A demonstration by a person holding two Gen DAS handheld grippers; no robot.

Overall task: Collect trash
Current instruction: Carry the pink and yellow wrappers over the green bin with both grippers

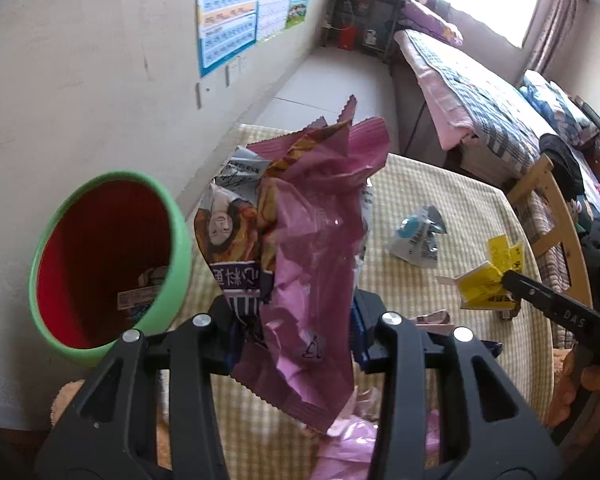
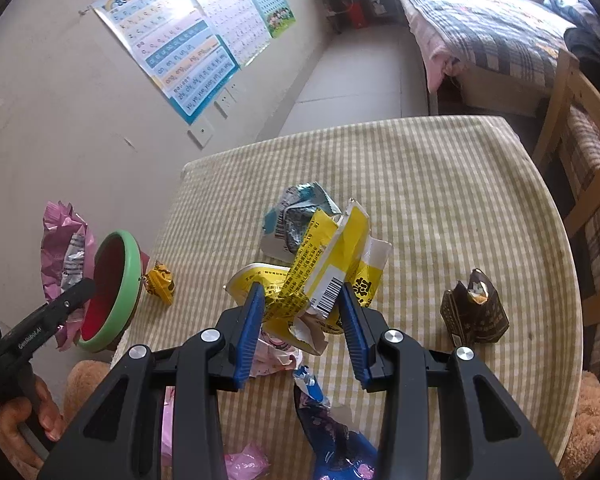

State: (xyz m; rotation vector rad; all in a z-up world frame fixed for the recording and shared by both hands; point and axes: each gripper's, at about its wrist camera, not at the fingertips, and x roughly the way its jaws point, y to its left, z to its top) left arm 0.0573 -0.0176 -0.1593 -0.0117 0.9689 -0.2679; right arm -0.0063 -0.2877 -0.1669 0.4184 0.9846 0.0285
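My left gripper [image 1: 300, 320] is shut on a crumpled pink snack wrapper [image 1: 312, 240] and holds it in the air just right of a green-rimmed bin [image 1: 180, 240] with a red inside; the wrapper [image 2: 60, 240] and bin [image 2: 130, 280] also show in the right wrist view. My right gripper [image 2: 302, 320] is shut on a crumpled yellow wrapper [image 2: 324, 268], held over the checked table [image 2: 440, 184]; it also shows in the left wrist view [image 1: 486, 280]. Some trash lies in the bin's bottom [image 1: 144, 292].
On the table lie a silver-blue wrapper [image 2: 296, 220], a small yellow wrapper [image 2: 160, 282] by the bin, a dark brown packet [image 2: 474, 312], a blue wrapper [image 2: 332, 432] and pink wrappers [image 2: 276, 354]. A wooden chair [image 2: 580, 128] and a bed [image 2: 480, 28] stand right.
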